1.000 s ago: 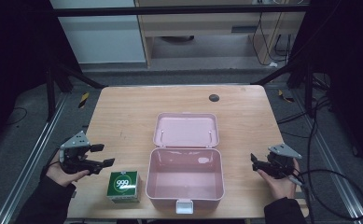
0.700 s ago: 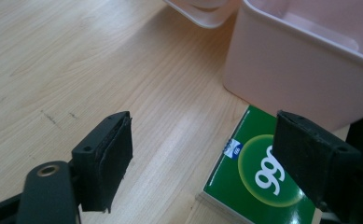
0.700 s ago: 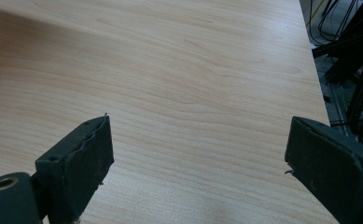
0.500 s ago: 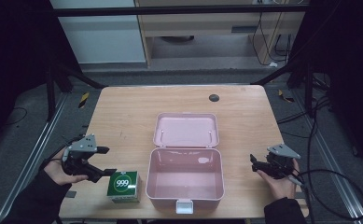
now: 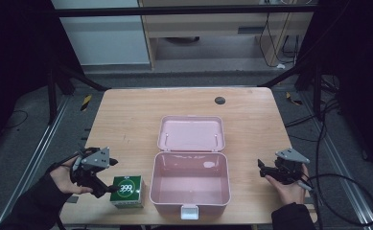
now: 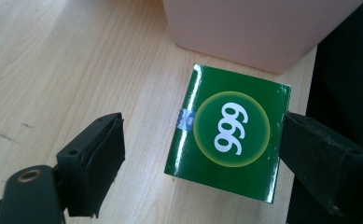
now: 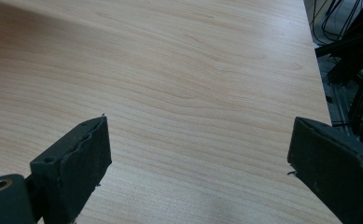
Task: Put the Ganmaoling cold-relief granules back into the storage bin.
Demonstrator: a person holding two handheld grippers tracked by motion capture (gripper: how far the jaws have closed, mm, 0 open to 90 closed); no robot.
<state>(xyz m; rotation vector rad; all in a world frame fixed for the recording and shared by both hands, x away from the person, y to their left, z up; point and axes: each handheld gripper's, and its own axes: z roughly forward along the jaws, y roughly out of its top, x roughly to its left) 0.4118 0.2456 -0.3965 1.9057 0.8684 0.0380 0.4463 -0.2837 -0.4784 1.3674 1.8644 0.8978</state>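
A green box marked 999 (image 5: 127, 190) lies flat near the table's front edge, just left of an open pink case (image 5: 190, 210). The case's lid (image 5: 191, 133) lies back flat behind it, and I see nothing inside. My left gripper (image 5: 111, 176) is open, its jaws on either side of the green box (image 6: 228, 147). The right jaw is close against the box's edge; the left jaw stands well apart. The pink case's wall (image 6: 254, 28) is just beyond. My right gripper (image 5: 262, 168) is open over bare wood (image 7: 200, 123) to the right of the case.
The wooden table (image 5: 126, 120) has a dark round grommet (image 5: 219, 100) near its far edge. The table's right edge (image 7: 321, 84) lies close to the right gripper, with cables (image 5: 347, 182) on the floor beyond. A person's hands hold both grippers from the near side.
My left gripper has moved right and toward the near edge, bringing its open jaws around the green box. The right gripper, the box and the case have stayed put.
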